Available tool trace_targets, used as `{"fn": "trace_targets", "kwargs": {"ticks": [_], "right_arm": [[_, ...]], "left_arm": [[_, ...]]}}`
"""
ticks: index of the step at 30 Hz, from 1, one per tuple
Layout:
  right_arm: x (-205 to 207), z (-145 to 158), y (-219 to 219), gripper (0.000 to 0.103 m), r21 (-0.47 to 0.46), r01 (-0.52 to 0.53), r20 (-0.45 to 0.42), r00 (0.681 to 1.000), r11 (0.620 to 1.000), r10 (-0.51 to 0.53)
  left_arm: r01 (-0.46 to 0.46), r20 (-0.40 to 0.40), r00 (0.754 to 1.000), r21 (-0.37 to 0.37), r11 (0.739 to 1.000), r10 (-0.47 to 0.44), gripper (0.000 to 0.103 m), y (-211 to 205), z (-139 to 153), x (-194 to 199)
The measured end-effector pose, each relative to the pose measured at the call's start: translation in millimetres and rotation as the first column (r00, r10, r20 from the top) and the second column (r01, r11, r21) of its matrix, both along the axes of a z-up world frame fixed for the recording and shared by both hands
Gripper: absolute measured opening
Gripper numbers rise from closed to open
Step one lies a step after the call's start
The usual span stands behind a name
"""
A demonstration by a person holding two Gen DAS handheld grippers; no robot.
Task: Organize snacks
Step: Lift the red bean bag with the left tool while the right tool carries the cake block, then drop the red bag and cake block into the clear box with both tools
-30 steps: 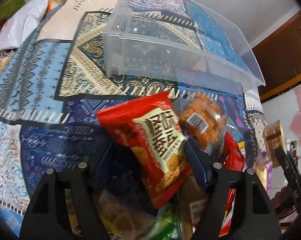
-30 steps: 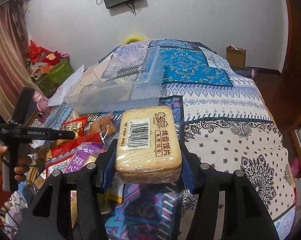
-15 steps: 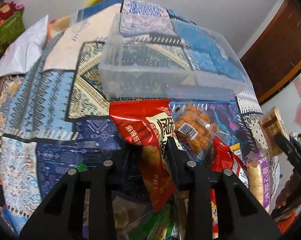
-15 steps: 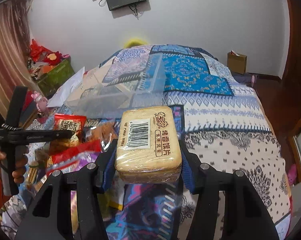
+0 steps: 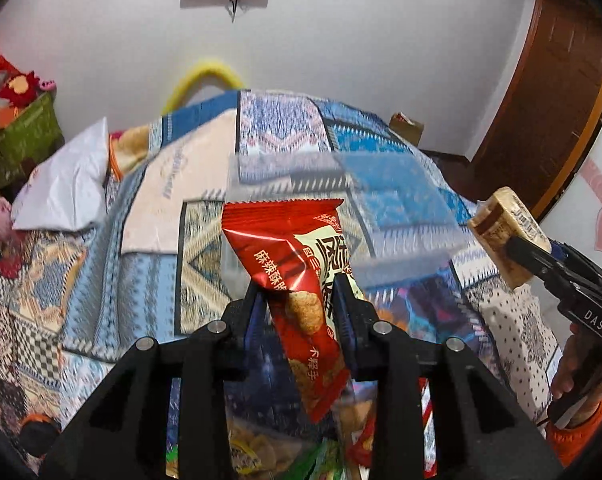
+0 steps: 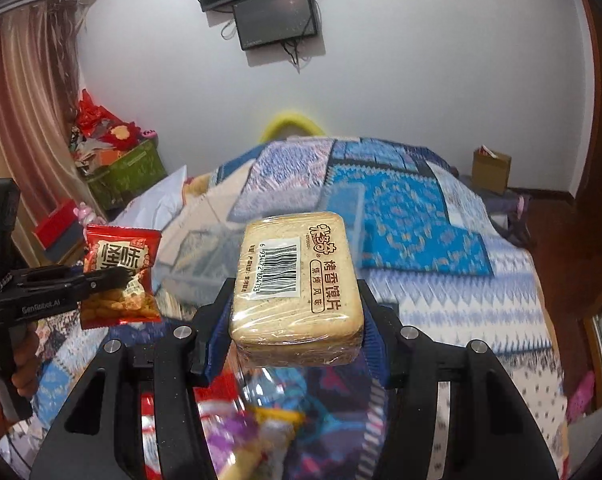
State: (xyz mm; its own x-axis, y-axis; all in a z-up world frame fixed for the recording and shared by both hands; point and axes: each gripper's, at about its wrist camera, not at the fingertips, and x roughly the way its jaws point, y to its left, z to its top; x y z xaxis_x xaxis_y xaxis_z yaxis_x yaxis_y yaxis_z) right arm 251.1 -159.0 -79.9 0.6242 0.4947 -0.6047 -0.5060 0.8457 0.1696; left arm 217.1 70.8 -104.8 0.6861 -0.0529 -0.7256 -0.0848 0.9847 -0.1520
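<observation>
My left gripper (image 5: 301,292) is shut on a red snack packet (image 5: 297,276) and holds it in the air above the bed; the packet also shows in the right wrist view (image 6: 119,276). My right gripper (image 6: 297,312) is shut on a wrapped pack of toasted bread slices (image 6: 297,284), also lifted; it shows at the right of the left wrist view (image 5: 505,236). A clear plastic bin (image 5: 341,208) sits blurred on the patterned quilt beyond both grippers. More snack packets (image 6: 261,428) lie below the grippers.
The bed has a patchwork quilt (image 6: 421,232) and a white pillow (image 5: 65,184). A green box (image 6: 125,176) with red items stands at the left. A cardboard box (image 6: 491,170) and a wooden door (image 5: 549,92) are at the right.
My left gripper closed on the red packet and lifted it off the pile. Both grippers rose and tilted up, so the wall and screen came into view.
</observation>
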Motion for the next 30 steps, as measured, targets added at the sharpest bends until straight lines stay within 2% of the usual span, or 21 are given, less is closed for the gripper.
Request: {"fn": "trace_targets", "kwargs": {"ticks": [4, 9, 13, 24, 27, 30], "right_arm": [[15, 4, 15, 0.052, -0.020, -0.009, 0.016, 1.000, 1.000, 0.009], [36, -2, 27, 0.052, -0.023, -0.005, -0.004, 1.000, 1.000, 0.005], [50, -11, 39, 0.052, -0.037, -0.009, -0.028, 1.000, 0.999, 0.008], [79, -41, 60, 0.052, -0.097, -0.034, -0.118, 0.993, 0.995, 0.023], [83, -48, 64, 0.052, -0.113, -0.044, -0.129, 0.991, 0.993, 0.029], [83, -53, 68, 0.052, -0.122, -0.069, -0.145, 0.988, 0.990, 0.051]], "left_arm": [[-0.009, 0.017, 1.000, 0.002, 1.000, 0.009, 0.033, 1, 5, 18], [-0.027, 0.053, 0.998, 0.039, 0.999, 0.025, 0.033, 2, 10, 43], [-0.043, 0.061, 0.997, 0.034, 0.998, 0.041, 0.033, 6, 6, 61], [-0.056, -0.052, 0.997, 0.051, 0.997, 0.058, 0.033, 7, -43, 110], [-0.075, -0.077, 0.994, 0.080, 0.994, 0.081, 0.033, 6, -57, 115], [-0.067, -0.100, 0.992, 0.068, 0.995, 0.073, 0.033, 6, -67, 119]]}}
